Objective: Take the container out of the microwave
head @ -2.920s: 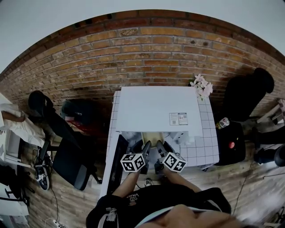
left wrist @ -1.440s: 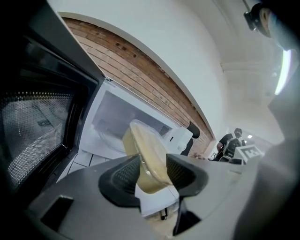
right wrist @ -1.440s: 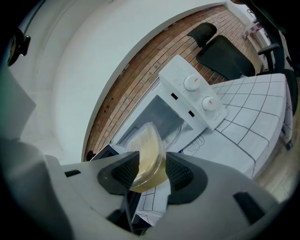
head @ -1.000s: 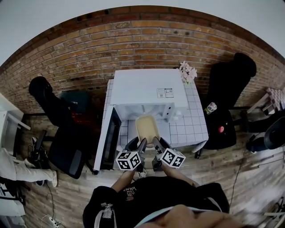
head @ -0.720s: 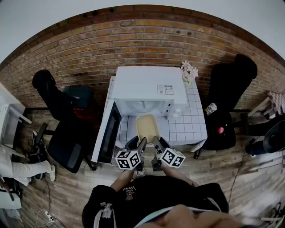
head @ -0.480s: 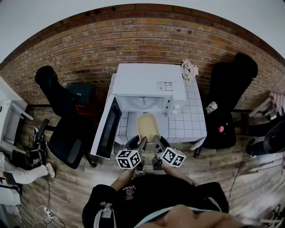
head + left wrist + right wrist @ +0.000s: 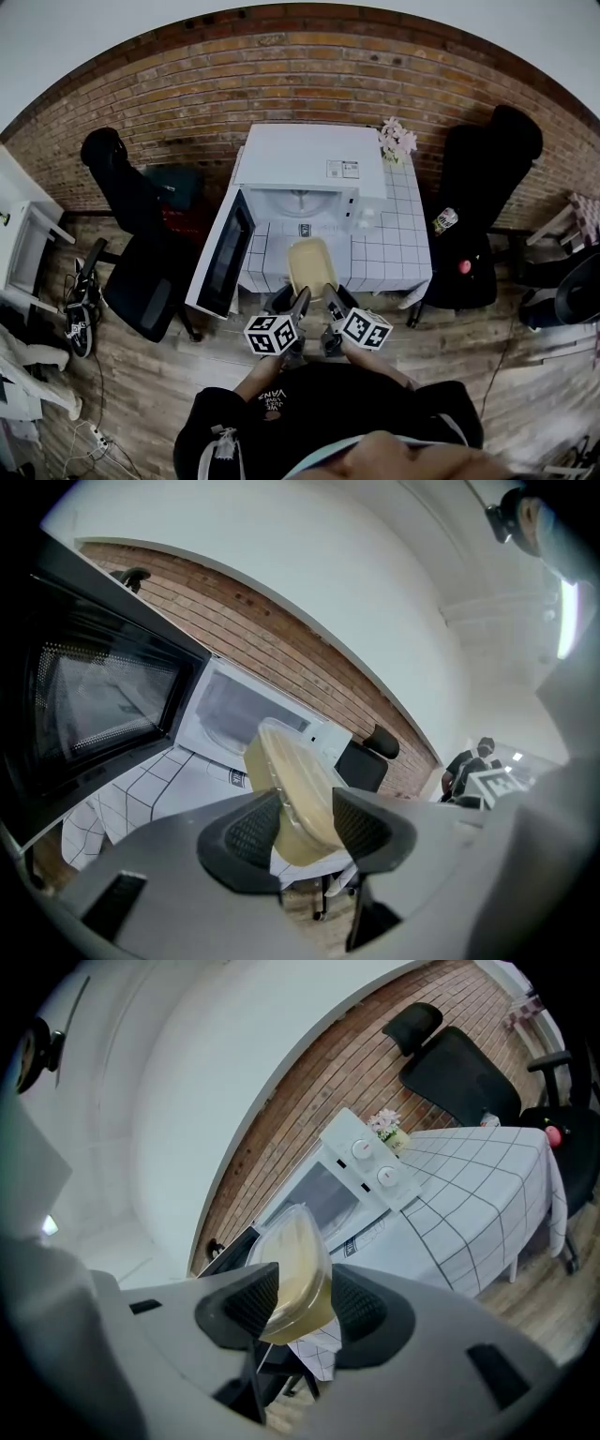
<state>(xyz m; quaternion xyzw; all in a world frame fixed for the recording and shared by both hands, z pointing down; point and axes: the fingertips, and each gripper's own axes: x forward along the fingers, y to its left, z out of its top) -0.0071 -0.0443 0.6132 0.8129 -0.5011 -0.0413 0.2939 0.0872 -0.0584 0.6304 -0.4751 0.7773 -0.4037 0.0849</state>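
Observation:
A clear lidded container point(image 7: 312, 267) of yellowish food hangs over the front part of the tiled table point(image 7: 398, 248), held at its near end by both grippers. My left gripper point(image 7: 301, 300) is shut on its left side, my right gripper point(image 7: 330, 297) on its right side. In the left gripper view the container point(image 7: 292, 789) sits tilted between the pads of the left gripper point(image 7: 306, 823). The right gripper view shows the container point(image 7: 296, 1265) pinched the same way by the right gripper point(image 7: 298, 1303). Behind stands the white microwave point(image 7: 305, 164), its door point(image 7: 225, 255) swung open to the left.
A small vase of pink flowers point(image 7: 397, 141) stands at the table's back right corner. Black office chairs stand at the left point(image 7: 141, 281) and right point(image 7: 483, 187). A bottle point(image 7: 442, 221) lies on the right chair. White furniture point(image 7: 23, 230) is at far left.
Both grippers have drawn back toward me with the container, which now hangs farther from the microwave's cavity. The grip on it is unchanged.

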